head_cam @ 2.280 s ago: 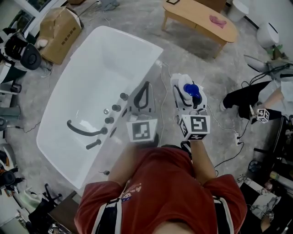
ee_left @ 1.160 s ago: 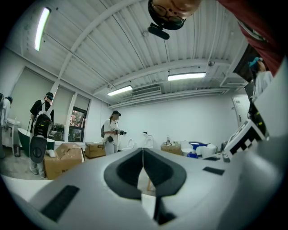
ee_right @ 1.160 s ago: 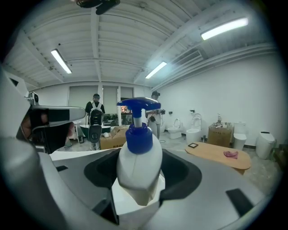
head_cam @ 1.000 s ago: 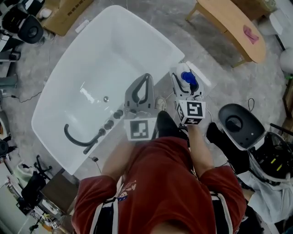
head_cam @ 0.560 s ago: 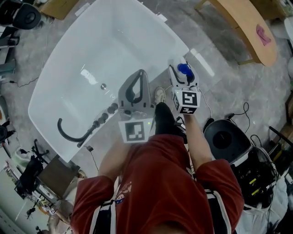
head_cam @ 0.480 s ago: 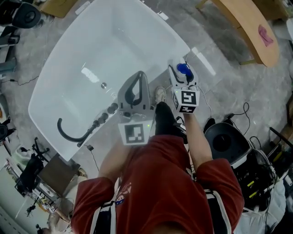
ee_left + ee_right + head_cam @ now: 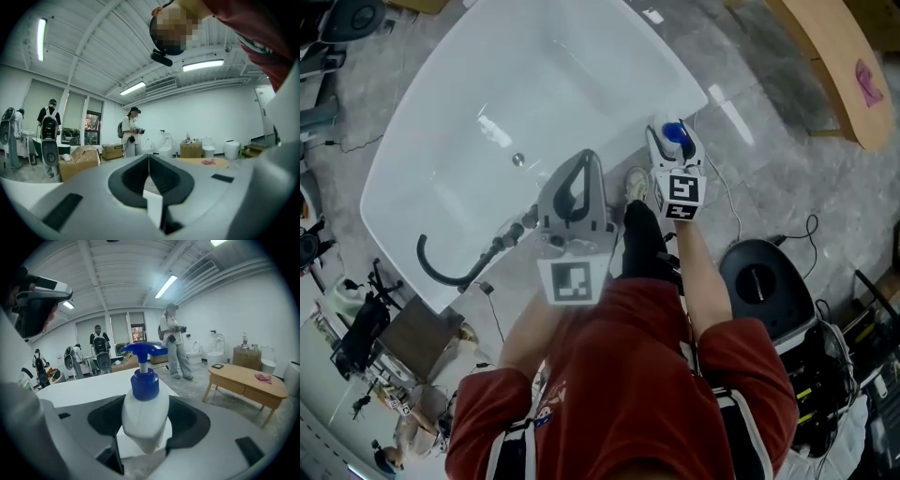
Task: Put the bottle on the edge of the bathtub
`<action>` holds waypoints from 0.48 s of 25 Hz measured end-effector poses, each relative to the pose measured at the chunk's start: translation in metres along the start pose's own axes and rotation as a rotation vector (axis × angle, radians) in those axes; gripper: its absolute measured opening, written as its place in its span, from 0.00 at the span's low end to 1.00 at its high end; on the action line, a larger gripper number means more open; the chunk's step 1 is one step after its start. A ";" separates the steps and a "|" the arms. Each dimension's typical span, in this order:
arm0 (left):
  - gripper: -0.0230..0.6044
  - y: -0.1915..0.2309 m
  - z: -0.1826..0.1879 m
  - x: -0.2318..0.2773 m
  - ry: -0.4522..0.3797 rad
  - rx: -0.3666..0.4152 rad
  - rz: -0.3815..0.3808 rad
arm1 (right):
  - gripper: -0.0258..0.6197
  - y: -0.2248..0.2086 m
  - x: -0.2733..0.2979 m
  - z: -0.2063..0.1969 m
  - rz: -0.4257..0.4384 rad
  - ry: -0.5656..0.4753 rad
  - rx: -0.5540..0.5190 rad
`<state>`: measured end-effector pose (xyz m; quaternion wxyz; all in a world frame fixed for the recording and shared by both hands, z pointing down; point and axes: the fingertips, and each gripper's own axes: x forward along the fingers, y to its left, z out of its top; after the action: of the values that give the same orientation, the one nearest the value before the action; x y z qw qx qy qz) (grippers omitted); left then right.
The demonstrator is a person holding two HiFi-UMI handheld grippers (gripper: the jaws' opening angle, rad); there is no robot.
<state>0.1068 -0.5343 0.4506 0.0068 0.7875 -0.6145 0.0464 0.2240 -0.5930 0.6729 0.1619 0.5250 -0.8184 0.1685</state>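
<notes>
Wide white bathtub (image 7: 581,75) ahead and left of the right claw (image 7: 672,150), near rim just beyond the jaws. Right claw clamped on a white bottle (image 7: 145,404), upright, blue pump top (image 7: 143,350) above the jaws, seemingly beside the rim and not yet over it. Left claw (image 7: 149,168) pressed together on nothing, raised over the tub's near side, close to the taps (image 7: 514,234).

Step in hand, by the look of it: carrying across to the rim. Probably best to ease forward and left until squarely over the flat ledge, keep upright, lower until seated flat, and only then spread the jaws. Narrow ledge, so some risk of a topple into the tub or onto the floor if let go off-centre.

Against the frame from two seconds back: tub rim closer to the right claw, wooden table (image 7: 830,56) pushed to the frame's corner, grip on the bottle unchanged, left claw shut as before.
</notes>
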 end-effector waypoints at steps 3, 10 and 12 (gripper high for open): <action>0.06 0.004 -0.006 -0.001 0.018 0.005 0.007 | 0.47 0.000 0.009 -0.007 -0.001 0.012 -0.016; 0.06 0.006 -0.012 -0.001 0.030 -0.003 0.010 | 0.47 0.000 0.017 -0.022 0.000 0.031 -0.022; 0.06 0.004 -0.012 0.001 0.029 -0.003 0.004 | 0.47 -0.001 0.017 -0.026 -0.003 0.037 -0.030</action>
<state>0.1027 -0.5356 0.4621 0.0168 0.7854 -0.6162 0.0566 0.2202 -0.5954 0.7037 0.1851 0.5206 -0.8169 0.1658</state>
